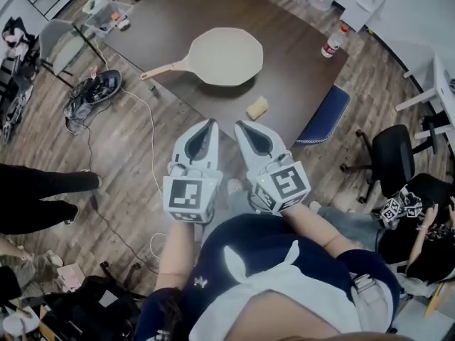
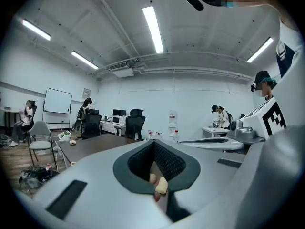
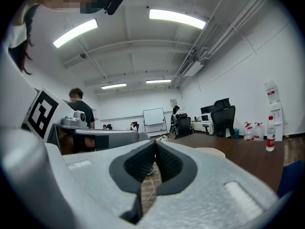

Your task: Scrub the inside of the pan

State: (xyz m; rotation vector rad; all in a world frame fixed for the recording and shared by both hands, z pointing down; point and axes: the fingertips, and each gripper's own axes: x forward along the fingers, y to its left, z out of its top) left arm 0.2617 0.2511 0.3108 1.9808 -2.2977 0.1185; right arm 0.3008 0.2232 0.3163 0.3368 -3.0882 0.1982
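In the head view a cream pan lies on the dark table, its handle pointing left. A yellow sponge sits near the table's front edge, apart from the pan. My left gripper and right gripper hover side by side just short of that edge, pointing at the table, both shut with nothing between their jaws. The left gripper in its own view shows the sponge small through the gap under its closed tips. Past the right gripper in its own view, the pan's rim shows.
A water bottle stands at the table's right corner and a tray of small items at its far left. A blue chair is tucked at the front right, with a black office chair beyond. A bag and cable lie on the floor left.
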